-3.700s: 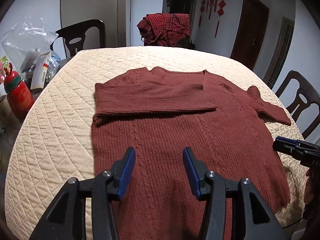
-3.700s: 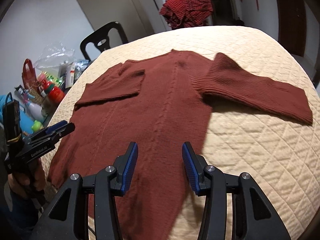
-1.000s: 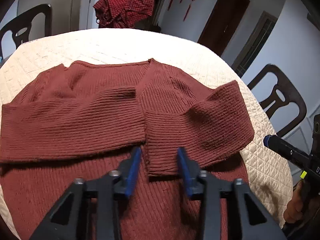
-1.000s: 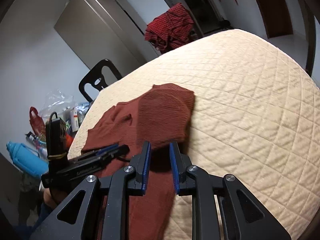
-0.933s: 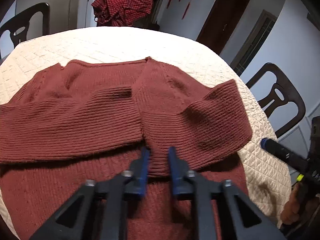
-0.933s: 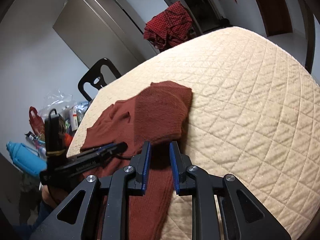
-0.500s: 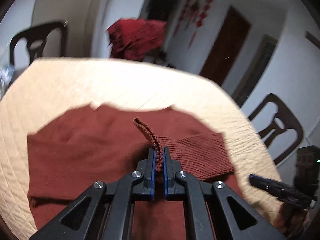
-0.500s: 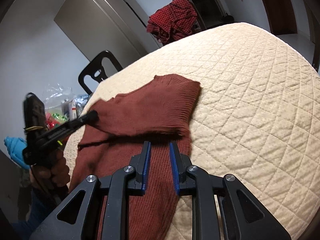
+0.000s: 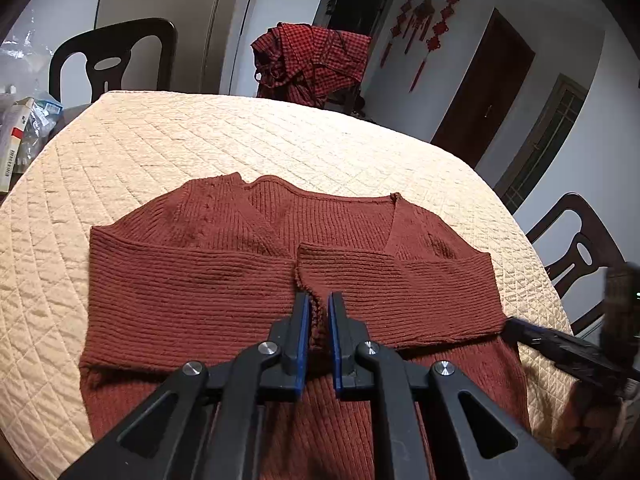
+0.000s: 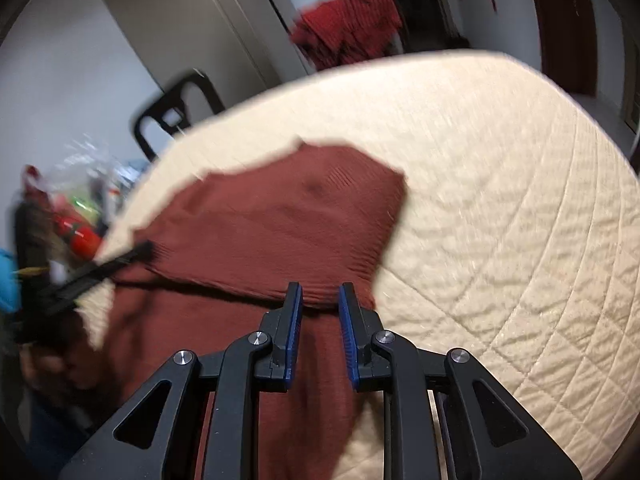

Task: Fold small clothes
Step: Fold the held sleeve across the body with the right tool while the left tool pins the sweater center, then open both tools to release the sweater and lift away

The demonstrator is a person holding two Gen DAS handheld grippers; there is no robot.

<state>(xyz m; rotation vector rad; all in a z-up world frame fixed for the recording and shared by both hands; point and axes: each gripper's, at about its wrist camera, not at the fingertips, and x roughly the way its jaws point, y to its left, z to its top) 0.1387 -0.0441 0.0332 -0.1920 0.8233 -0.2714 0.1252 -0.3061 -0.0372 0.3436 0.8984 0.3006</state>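
Observation:
A rust-red knit sweater (image 9: 192, 292) lies flat on the quilted cream table cover (image 9: 240, 136). Both sleeves are folded across its chest and their cuffs meet in the middle. My left gripper (image 9: 318, 312) sits low over the right sleeve's cuff (image 9: 316, 280), its jaws slightly parted with the cuff edge between them. My right gripper (image 10: 319, 304) is open by a small gap at the folded edge of the right sleeve (image 10: 280, 224). That view is motion-blurred. The right gripper also shows at the right edge of the left wrist view (image 9: 560, 344).
A red checked garment (image 9: 312, 64) hangs over a chair at the far side. Dark chairs stand at the back left (image 9: 112, 64) and at the right (image 9: 580, 248). Boxes and bags (image 9: 20, 136) crowd the left edge, with a red bottle (image 10: 80, 236).
My left gripper took the right sleeve's cuff, lifted it, laid it flat beside the other cuff and has loosened. My right gripper has opened slightly and pulled back.

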